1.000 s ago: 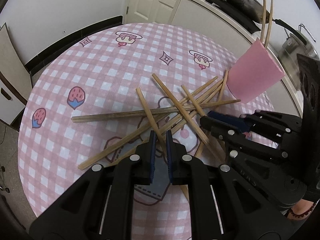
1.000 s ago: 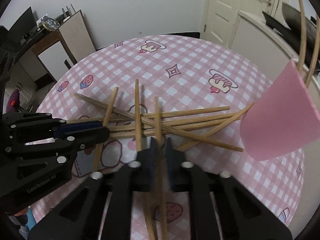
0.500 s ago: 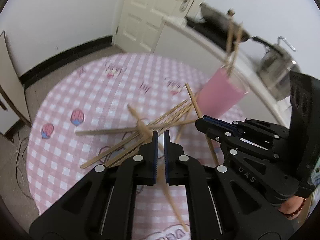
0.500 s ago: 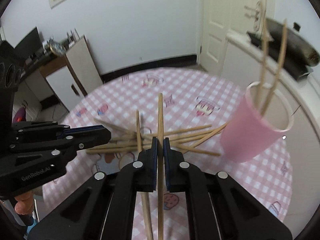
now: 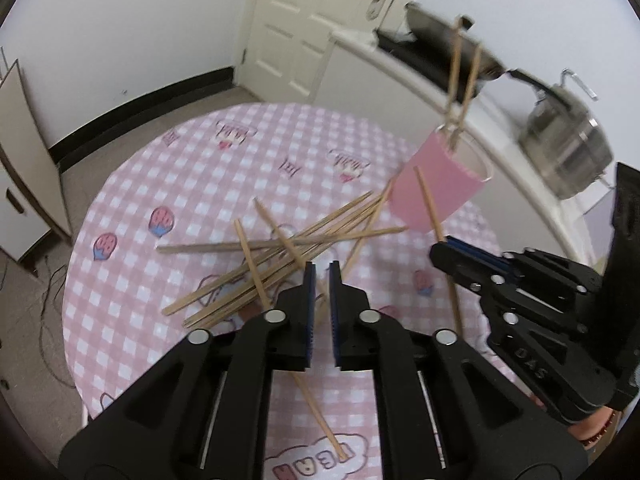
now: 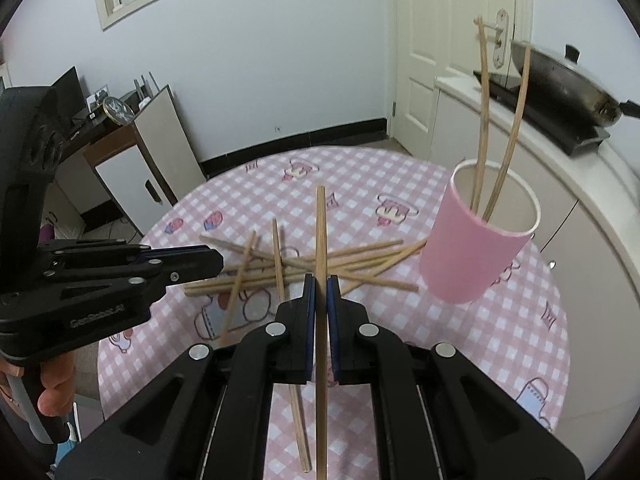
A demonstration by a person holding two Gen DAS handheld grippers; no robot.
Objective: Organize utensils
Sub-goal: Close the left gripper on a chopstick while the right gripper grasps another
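Observation:
Several bamboo chopsticks [image 5: 288,248] lie crossed in a pile on the round pink checked table [image 5: 160,168]; the pile also shows in the right wrist view [image 6: 304,258]. A pink cup [image 6: 476,248] with two chopsticks standing in it is at the right; it also shows in the left wrist view [image 5: 438,188]. My right gripper [image 6: 320,280] is shut on one chopstick [image 6: 320,224], held above the table, left of the cup. My left gripper [image 5: 321,272] is narrowly open and empty above the pile. The right gripper also shows in the left wrist view [image 5: 442,250].
A white counter [image 6: 568,168] with a dark wok [image 6: 560,76] and a steel pot [image 5: 568,152] runs behind the cup. A white door [image 5: 304,28] is at the back. A low cabinet [image 6: 132,160] stands left of the table.
Both grippers rose from the pile. My right gripper closed on one chopstick and lifted it. My left gripper came up empty.

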